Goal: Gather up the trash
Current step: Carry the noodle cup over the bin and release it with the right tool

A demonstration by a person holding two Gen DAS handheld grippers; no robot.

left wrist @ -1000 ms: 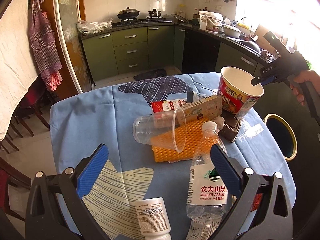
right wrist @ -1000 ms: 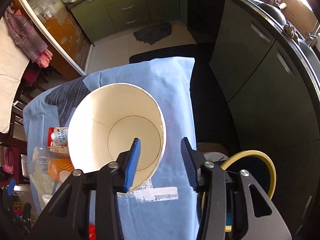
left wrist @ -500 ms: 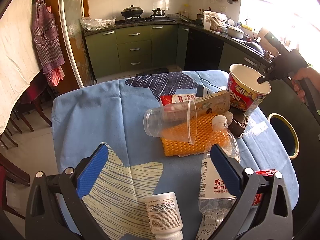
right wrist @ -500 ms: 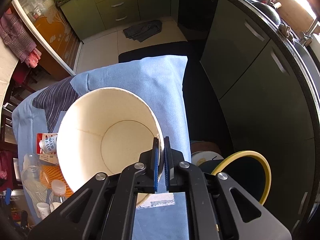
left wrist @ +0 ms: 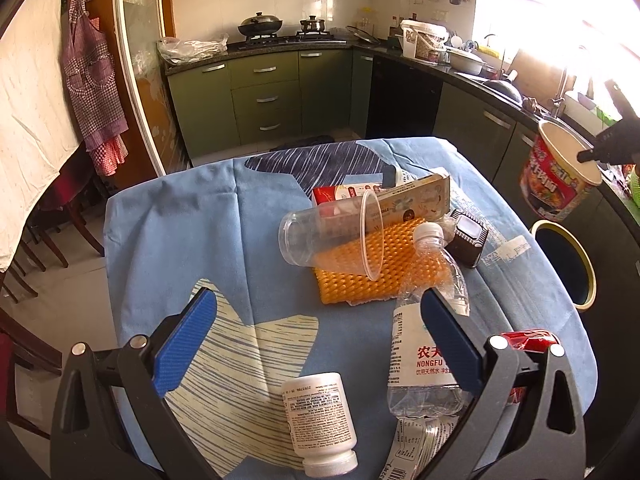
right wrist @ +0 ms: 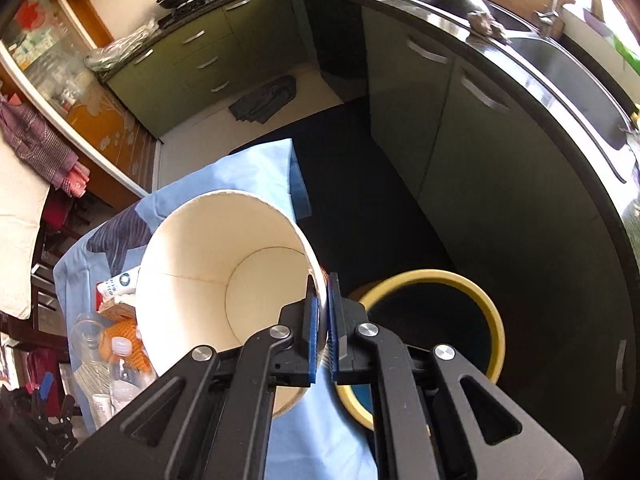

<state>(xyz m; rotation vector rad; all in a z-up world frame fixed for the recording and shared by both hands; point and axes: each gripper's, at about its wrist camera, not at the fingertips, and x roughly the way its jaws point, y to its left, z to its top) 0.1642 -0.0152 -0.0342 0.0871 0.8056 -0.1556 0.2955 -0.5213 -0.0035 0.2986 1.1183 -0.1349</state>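
My right gripper (right wrist: pixel 320 312) is shut on the rim of an empty instant-noodle cup (right wrist: pixel 224 292), held in the air past the table's right edge; the cup also shows in the left wrist view (left wrist: pixel 560 176). A yellow-rimmed black trash bin (right wrist: pixel 432 320) stands on the floor just right of the cup, also seen in the left wrist view (left wrist: pixel 564 264). My left gripper (left wrist: pixel 316 328) is open and empty above the near table. Ahead of it lie a water bottle (left wrist: pixel 428 328), a white pill bottle (left wrist: pixel 320 420), a clear plastic cup (left wrist: pixel 332 236) and an orange foam mesh (left wrist: pixel 376 268).
The table has a blue cloth (left wrist: pixel 192 224). A paper box (left wrist: pixel 416 200), a red packet (left wrist: pixel 336 196), a dark small box (left wrist: pixel 466 236) and a red can (left wrist: pixel 528 338) also lie on it. Green kitchen cabinets (right wrist: pixel 460 120) curve behind the bin. Chairs stand left.
My right gripper closed on the noodle cup's rim, lifted it off the table and carried it right, toward the bin. My left gripper pulled back a little and stayed open.
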